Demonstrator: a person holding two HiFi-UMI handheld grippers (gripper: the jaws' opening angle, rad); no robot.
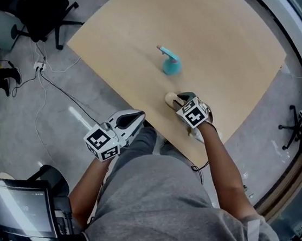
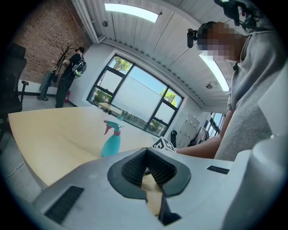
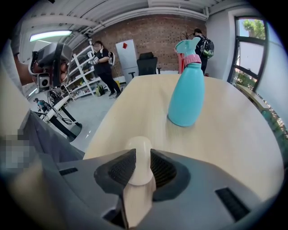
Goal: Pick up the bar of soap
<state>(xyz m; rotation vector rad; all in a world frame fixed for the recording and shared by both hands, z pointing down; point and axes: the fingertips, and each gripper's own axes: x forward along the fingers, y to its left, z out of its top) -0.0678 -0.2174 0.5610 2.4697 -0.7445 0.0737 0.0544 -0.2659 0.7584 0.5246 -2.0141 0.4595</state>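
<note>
A cream bar of soap (image 1: 171, 99) stands on edge near the front edge of the light wooden table (image 1: 193, 19). My right gripper (image 1: 180, 102) points steeply down over it. In the right gripper view the ribbed pads press on both faces of the soap (image 3: 140, 157), so the right gripper (image 3: 140, 168) is shut on it. My left gripper (image 1: 137, 119) hangs off the table's front edge, over the person's lap. Its jaws meet with nothing between them in the left gripper view (image 2: 146, 170).
A teal spray bottle (image 1: 170, 61) with a pink collar stands upright on the table just beyond the soap, also the spray bottle (image 3: 186, 92). A black office chair (image 1: 40, 16) and cables lie on the floor at left; a monitor (image 1: 20, 209) sits lower left.
</note>
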